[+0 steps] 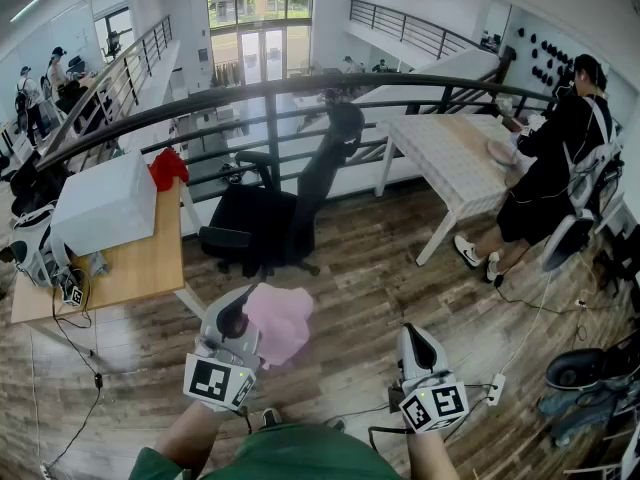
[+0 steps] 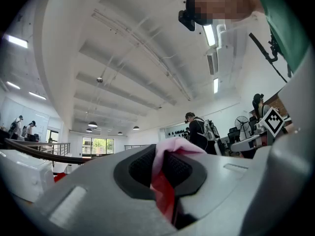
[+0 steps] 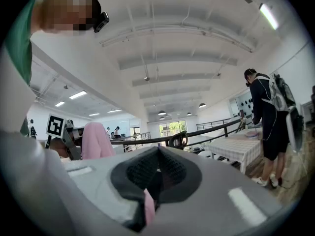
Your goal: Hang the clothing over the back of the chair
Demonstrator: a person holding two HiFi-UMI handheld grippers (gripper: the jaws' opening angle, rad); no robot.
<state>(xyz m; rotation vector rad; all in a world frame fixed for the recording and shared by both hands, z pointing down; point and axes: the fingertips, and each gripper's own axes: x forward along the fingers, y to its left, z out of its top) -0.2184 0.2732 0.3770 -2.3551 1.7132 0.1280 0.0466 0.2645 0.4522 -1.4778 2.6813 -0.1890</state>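
A pink piece of clothing (image 1: 282, 323) hangs bunched from my left gripper (image 1: 243, 320), which is shut on it low in the head view. In the left gripper view the cloth (image 2: 173, 148) pokes up between the closed jaws of the left gripper (image 2: 158, 154). My right gripper (image 1: 413, 330) stands apart to the right, shut; the head view shows no cloth at it. A thin pink sliver shows low between the closed jaws of the right gripper (image 3: 157, 151). The right gripper view also catches the pink clothing (image 3: 96, 140) at left. The black office chair (image 1: 295, 203) stands ahead by the railing, its back to the right.
A wooden desk (image 1: 140, 263) at left bears a white box (image 1: 105, 203) and a red item (image 1: 168, 166). A curved railing (image 1: 300, 86) runs behind the chair. A person (image 1: 560, 153) stands at a white table (image 1: 445, 158) on the right. Cables and a power strip (image 1: 492, 388) lie on the floor.
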